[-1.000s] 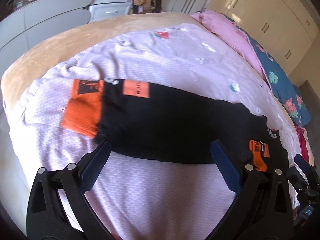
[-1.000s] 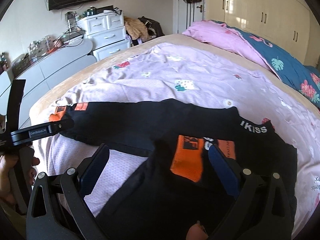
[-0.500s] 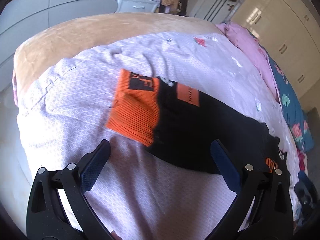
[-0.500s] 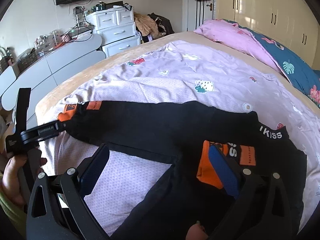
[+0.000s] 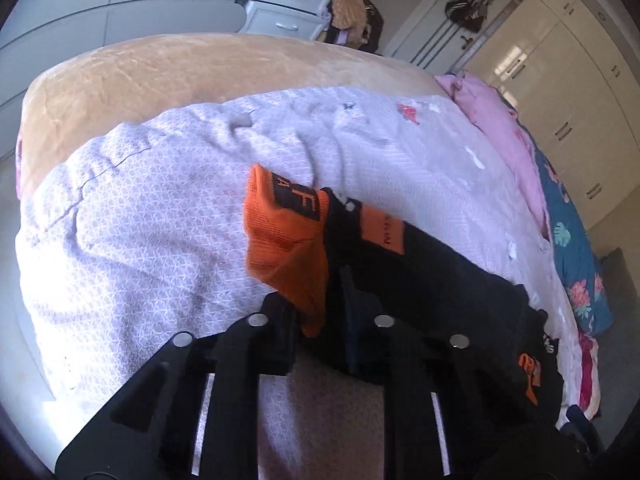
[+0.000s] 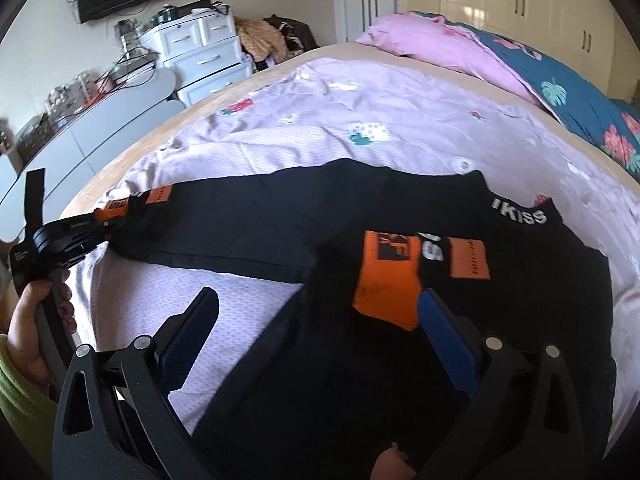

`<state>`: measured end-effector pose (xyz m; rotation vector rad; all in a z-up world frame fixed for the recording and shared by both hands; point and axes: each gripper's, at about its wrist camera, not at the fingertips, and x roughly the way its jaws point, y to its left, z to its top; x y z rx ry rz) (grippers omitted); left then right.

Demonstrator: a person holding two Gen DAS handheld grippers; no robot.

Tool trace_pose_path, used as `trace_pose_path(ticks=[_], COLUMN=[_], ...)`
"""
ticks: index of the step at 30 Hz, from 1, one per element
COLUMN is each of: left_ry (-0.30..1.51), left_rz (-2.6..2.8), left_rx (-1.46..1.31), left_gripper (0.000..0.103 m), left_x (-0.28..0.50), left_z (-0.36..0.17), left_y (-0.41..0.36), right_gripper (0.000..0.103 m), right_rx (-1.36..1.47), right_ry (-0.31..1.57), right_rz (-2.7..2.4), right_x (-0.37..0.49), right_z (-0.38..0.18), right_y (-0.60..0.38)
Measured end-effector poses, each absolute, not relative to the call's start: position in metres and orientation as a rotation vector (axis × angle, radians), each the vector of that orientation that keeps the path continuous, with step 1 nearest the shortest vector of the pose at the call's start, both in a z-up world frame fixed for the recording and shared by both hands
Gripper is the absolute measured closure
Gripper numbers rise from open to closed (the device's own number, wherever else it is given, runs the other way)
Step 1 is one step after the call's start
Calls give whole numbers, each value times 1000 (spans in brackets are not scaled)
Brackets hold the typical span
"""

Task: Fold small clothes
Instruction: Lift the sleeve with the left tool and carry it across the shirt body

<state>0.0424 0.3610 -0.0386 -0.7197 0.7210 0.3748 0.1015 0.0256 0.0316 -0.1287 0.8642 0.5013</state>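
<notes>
Small black trousers with orange cuffs lie on a lilac bedspread. One leg stretches left; the other is folded back, its orange cuff lying on the body near the "IKISS" waistband. My left gripper is shut on the orange cuff of the stretched leg; it also shows at the left of the right wrist view. My right gripper is open, hovering over the folded leg, with its right finger beside the folded cuff.
A tan blanket borders the far edge of the bed. Pink bedding and a teal floral quilt lie at the right. White drawers and a grey cabinet stand beyond the bed; wardrobes line the right wall.
My left gripper moved forward onto the orange cuff of the stretched leg and shut on it. My right gripper stayed open and shifted slightly closer over the folded cuff.
</notes>
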Motion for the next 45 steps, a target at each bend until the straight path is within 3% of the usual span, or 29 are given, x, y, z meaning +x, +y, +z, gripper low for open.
trace_pose_path(ticks=[9,28,45], left_ry=[638,541,548], left_rz=[334,187,5], left_rx=[-668,-562,-508], left_gripper=[100,101,101], left_x=[34,53,92], left_z=[4,76,98], left_y=[346,280,192], right_gripper=[4,4,4], right_rx=[-72,25,173], right_ry=[868,827,829], right_rz=[449,349,214], right_x=[98,90,88], right_z=[37,59,54], right_y=[-6,-75,-162])
